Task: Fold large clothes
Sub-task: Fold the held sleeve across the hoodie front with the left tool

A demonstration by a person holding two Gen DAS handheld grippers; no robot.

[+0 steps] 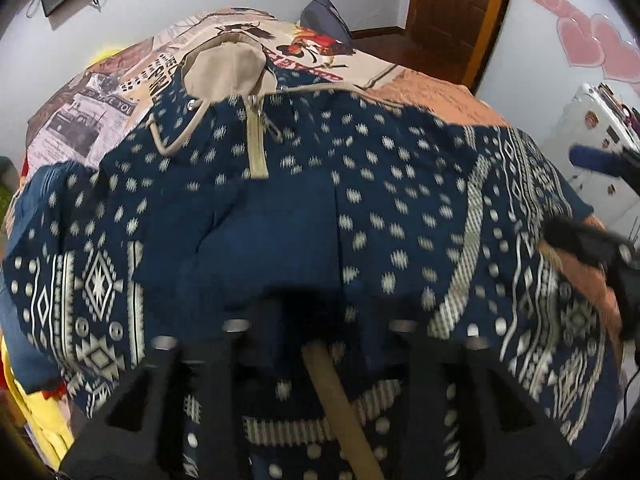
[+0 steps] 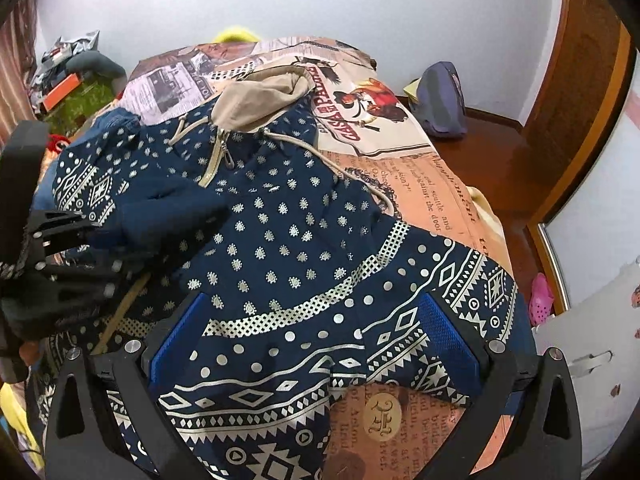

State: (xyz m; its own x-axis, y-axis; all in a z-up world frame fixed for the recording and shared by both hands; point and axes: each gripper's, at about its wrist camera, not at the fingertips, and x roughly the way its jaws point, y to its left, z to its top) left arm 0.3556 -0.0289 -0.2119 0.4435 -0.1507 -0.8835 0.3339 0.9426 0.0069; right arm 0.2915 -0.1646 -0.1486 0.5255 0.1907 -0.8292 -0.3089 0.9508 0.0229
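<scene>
Both grippers, left (image 1: 320,344) and right (image 2: 316,344), stood open over the hoodie (image 2: 280,232); one sleeve lay folded across, most folding remained.

You have one navy patterned hoodie (image 2: 280,240) spread across the middle of the frame, with one beige hood (image 2: 256,104), one zipper (image 2: 218,156) and two drawcords. One printed bedspread (image 2: 420,184) lies under it. Upper right, you see one purple bag (image 2: 440,100); lower right, one pink shoe (image 2: 541,300). Two grippers show: left gripper (image 2: 132,240), right gripper (image 2: 316,340).
</scene>
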